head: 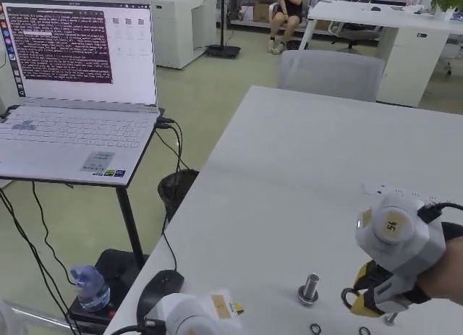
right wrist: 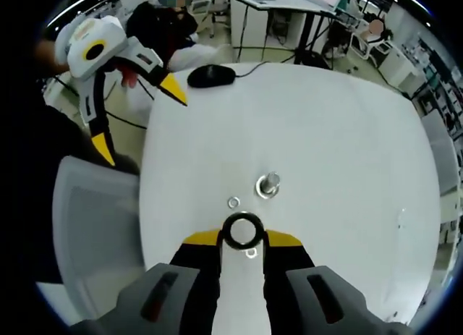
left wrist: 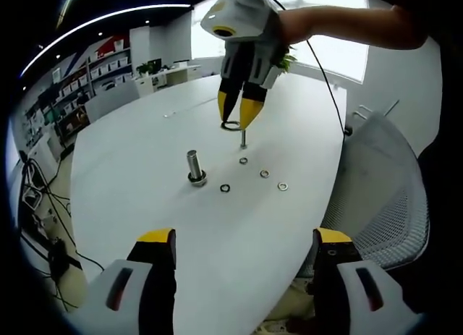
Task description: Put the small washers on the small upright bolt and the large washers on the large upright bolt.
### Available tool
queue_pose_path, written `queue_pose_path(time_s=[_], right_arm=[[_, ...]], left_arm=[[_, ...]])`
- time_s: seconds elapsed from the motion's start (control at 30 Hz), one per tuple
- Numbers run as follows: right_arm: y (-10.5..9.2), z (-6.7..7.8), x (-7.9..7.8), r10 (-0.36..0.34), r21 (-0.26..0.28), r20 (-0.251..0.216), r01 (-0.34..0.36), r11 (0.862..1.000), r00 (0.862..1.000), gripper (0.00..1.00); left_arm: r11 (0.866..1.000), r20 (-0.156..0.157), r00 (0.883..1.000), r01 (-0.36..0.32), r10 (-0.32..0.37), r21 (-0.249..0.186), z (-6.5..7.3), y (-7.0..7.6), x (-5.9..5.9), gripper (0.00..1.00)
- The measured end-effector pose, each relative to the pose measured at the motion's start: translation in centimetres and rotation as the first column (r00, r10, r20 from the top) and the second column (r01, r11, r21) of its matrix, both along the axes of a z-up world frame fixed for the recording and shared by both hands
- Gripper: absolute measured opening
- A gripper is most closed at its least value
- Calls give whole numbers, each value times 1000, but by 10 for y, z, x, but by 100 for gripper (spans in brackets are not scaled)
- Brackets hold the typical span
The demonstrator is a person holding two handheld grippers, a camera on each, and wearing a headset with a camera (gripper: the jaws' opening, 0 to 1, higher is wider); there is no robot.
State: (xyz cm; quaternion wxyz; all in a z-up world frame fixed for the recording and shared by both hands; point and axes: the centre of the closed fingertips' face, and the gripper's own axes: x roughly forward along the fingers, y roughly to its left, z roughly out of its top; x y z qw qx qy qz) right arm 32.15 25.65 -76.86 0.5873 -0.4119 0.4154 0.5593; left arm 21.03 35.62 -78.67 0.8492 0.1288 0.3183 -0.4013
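My right gripper (right wrist: 243,239) is shut on a large dark washer (right wrist: 244,218), held flat between its yellow tips just above the table. The large upright bolt (right wrist: 268,184) stands a little ahead of it. In the left gripper view the right gripper (left wrist: 237,119) hangs directly over the small upright bolt (left wrist: 243,140), with the large bolt (left wrist: 195,166) to its left. Several loose washers (left wrist: 265,174) lie around the bolts, one dark (left wrist: 226,187). My left gripper (left wrist: 244,237) is open and holds nothing, back at the near table edge.
The white table (head: 304,168) runs far ahead. An open laptop (head: 72,96) sits on a stand to the left, with a mouse (head: 160,286) at the table corner and a water bottle (head: 90,286) below. A grey chair (head: 330,73) stands at the far end.
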Motion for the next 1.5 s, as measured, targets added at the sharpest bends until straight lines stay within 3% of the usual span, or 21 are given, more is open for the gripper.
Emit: queue_pose_path(time_s=[0.47, 0.83, 1.4, 1.5], right_arm=[[22, 1, 23, -11, 14, 17, 11, 1000, 1000, 21], [40, -13, 34, -6, 0, 17, 6, 1000, 1000, 21], [48, -33, 39, -1, -34, 2, 2, 999, 1000, 22], [49, -36, 39, -2, -40, -3, 2, 999, 1000, 22]], left_arm=[[1000, -4, 1000, 4, -4, 1, -3, -3, 2, 76], [1000, -12, 1000, 10, -10, 7, -5, -2, 1, 76], [1000, -8, 1000, 24, -24, 14, -9, -5, 1, 84], [1000, -23, 999, 26, -26, 10, -10, -6, 0, 86]])
